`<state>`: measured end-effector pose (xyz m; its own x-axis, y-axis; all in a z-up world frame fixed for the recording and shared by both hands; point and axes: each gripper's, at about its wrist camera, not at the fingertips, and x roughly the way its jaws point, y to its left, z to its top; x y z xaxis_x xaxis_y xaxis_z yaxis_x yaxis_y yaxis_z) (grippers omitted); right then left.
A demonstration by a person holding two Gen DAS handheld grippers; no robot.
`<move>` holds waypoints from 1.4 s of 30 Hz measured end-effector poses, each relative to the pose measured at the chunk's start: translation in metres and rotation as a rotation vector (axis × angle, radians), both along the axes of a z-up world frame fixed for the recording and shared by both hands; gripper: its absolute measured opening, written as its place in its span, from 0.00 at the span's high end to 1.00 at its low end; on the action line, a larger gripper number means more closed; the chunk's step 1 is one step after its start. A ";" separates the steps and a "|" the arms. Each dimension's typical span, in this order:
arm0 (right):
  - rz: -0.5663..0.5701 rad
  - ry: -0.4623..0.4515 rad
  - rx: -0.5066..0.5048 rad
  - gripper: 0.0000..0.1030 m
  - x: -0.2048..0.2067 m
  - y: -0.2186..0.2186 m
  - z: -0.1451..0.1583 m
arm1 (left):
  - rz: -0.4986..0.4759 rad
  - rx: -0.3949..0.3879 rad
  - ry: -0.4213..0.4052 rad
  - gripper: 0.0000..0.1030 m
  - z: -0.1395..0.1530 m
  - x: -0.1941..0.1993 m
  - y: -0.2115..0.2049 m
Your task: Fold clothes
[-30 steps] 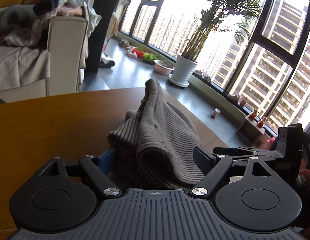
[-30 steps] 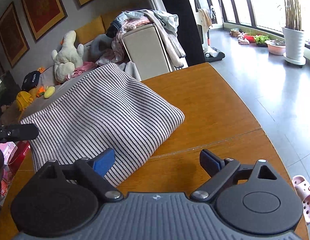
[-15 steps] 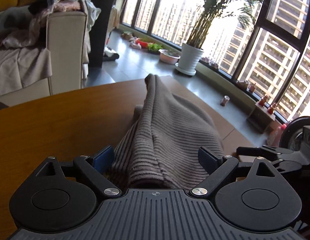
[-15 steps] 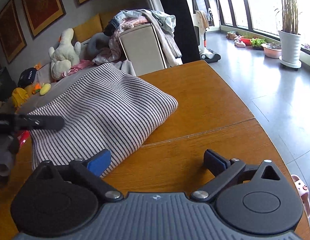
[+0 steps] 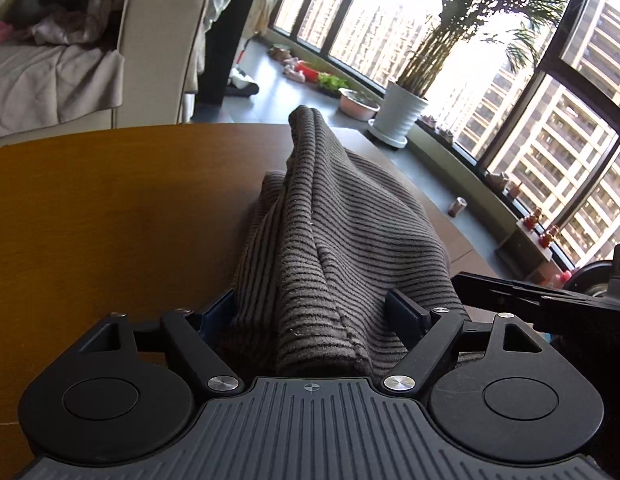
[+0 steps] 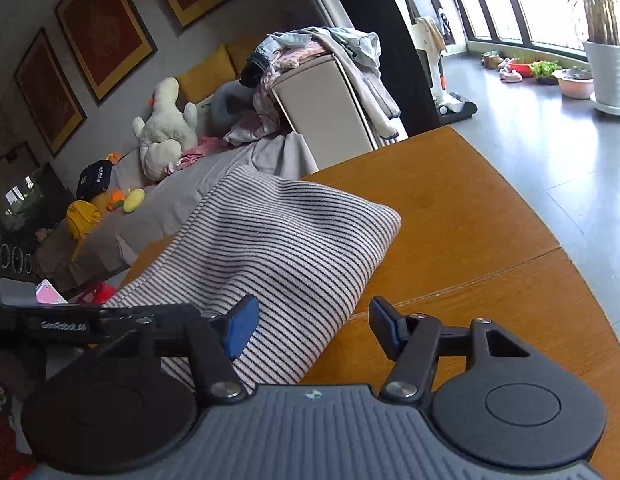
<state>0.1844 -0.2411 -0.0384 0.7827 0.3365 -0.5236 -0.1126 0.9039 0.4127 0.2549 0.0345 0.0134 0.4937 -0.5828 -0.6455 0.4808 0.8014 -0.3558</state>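
The striped sweater [image 6: 278, 252] lies folded on the wooden table [image 6: 461, 216], long axis running away from the left gripper [image 5: 310, 312], whose fingers stand apart around it. The right gripper [image 6: 310, 320] is spread too, holding nothing.

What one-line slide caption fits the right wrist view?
Open right gripper poised at the edge of a folded striped garment on a wooden table.

Round wooden table [image 6: 469, 216] — warm orange-brown, glossy, with one thin seam running across the top near the right edge. Directly on it, a striped knit garment [image 6: 278, 256] — pale with fine dark lines, folded into a thick pad, one rounded corner toward the table's middle, near end bunched into a ridge [image 5: 329, 216] in the left wrist view.
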 end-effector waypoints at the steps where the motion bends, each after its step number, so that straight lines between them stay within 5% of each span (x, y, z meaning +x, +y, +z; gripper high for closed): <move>1: -0.008 -0.004 -0.019 0.40 0.001 -0.001 0.002 | -0.013 -0.008 0.009 0.18 0.000 -0.004 -0.001; 10: -0.091 -0.080 -0.250 0.33 0.004 -0.001 0.023 | -0.184 -0.131 0.053 0.21 0.003 -0.051 -0.008; 14: 0.055 -0.192 -0.251 0.14 -0.026 0.011 0.040 | -0.118 -0.194 -0.026 0.21 0.023 -0.061 0.026; 18: 0.283 -0.271 -0.283 0.09 -0.055 0.051 0.047 | 0.014 -0.121 -0.046 0.34 0.023 -0.052 0.039; 21: 0.415 -0.291 -0.469 0.09 -0.066 0.091 0.029 | 0.030 -0.099 0.005 0.45 0.009 -0.048 0.034; 24: 0.414 -0.304 -0.670 0.09 -0.069 0.111 0.013 | 0.006 -0.107 0.027 0.48 0.002 -0.053 0.030; 30: 0.219 -0.246 -0.370 0.12 -0.060 0.052 0.047 | -0.042 -0.167 0.058 0.49 -0.008 -0.054 0.028; 33: 0.159 -0.244 -0.466 0.30 -0.054 0.051 0.043 | -0.082 -0.188 0.096 0.50 -0.018 -0.052 0.015; 37: 0.340 -0.270 -0.417 0.29 -0.068 0.068 0.037 | -0.123 -0.149 0.089 0.50 -0.025 -0.059 -0.002; 42: 0.407 -0.361 -0.597 0.19 -0.077 0.102 0.029 | -0.042 -0.133 0.035 0.49 -0.012 -0.060 0.027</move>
